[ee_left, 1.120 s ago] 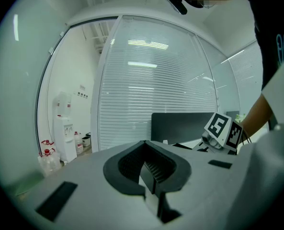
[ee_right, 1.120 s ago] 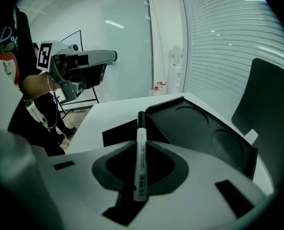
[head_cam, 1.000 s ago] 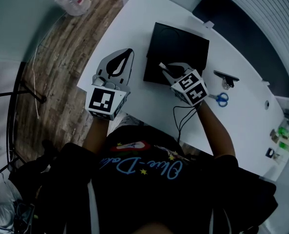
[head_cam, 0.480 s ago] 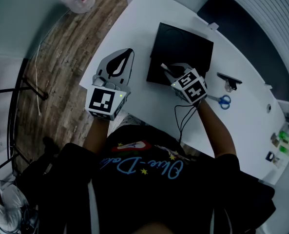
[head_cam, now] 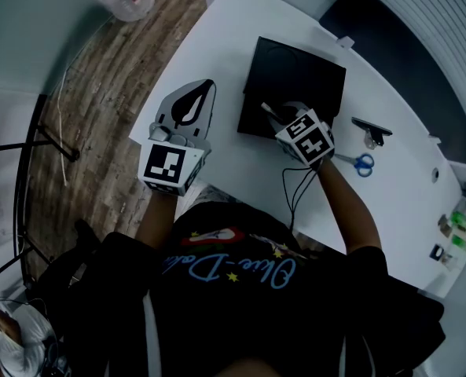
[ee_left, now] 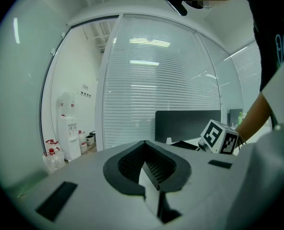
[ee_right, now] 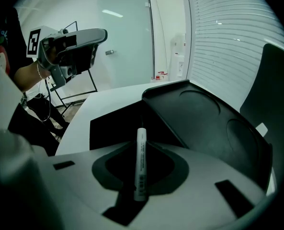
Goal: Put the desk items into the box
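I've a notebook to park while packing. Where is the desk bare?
Bare: the corner of the white desk beyond the black box, the strip between that box and the left gripper, and the stretch from the scissors to the green items. Crowded: around the right gripper, scissors and black clip.

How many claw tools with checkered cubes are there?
2: the left gripper at the table's left edge, empty; the right gripper over the black box, holding a white pen.
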The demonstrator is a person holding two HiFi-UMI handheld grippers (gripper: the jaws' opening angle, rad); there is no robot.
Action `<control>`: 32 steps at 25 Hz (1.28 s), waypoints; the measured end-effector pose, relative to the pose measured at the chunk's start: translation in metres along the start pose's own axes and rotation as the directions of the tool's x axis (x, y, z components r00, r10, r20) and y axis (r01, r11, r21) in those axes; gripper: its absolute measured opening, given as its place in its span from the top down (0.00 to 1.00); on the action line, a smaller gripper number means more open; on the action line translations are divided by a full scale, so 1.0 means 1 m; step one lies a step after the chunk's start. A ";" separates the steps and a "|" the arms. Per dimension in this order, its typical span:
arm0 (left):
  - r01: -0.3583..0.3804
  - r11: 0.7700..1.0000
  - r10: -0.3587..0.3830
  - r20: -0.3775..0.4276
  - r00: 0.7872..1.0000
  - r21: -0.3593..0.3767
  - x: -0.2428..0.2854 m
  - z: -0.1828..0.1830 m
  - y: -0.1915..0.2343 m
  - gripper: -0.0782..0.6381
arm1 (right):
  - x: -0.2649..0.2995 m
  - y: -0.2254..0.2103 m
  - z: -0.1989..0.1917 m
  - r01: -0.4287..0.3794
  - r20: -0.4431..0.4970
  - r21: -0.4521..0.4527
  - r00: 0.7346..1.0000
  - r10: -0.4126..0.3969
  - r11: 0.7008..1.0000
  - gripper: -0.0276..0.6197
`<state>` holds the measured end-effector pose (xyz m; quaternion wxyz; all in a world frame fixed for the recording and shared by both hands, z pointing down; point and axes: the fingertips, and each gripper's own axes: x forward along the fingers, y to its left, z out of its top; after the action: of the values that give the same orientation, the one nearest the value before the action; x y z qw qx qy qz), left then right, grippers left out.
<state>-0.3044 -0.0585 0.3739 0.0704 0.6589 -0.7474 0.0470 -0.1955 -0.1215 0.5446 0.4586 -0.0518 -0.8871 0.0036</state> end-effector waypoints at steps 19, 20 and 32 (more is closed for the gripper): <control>0.000 1.000 0.000 -0.003 1.000 -0.010 0.000 -0.003 0.004 0.88 | 0.008 -0.001 -0.011 -0.004 -0.054 0.031 0.999 0.005 1.000 0.84; 0.001 1.000 -0.001 -0.003 1.000 -0.009 0.000 -0.003 0.004 0.88 | 0.009 -0.001 -0.011 -0.001 -0.061 0.028 0.998 0.003 1.000 0.84; 0.004 1.000 -0.004 0.001 1.000 -0.007 -0.002 -0.003 0.003 0.88 | 0.010 -0.003 -0.015 0.009 -0.086 0.020 0.996 -0.008 1.000 0.84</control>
<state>-0.3073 -0.0560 0.3771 0.0724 0.6602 -0.7463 0.0440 -0.1895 -0.1243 0.5617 0.4970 -0.0434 -0.8666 0.0086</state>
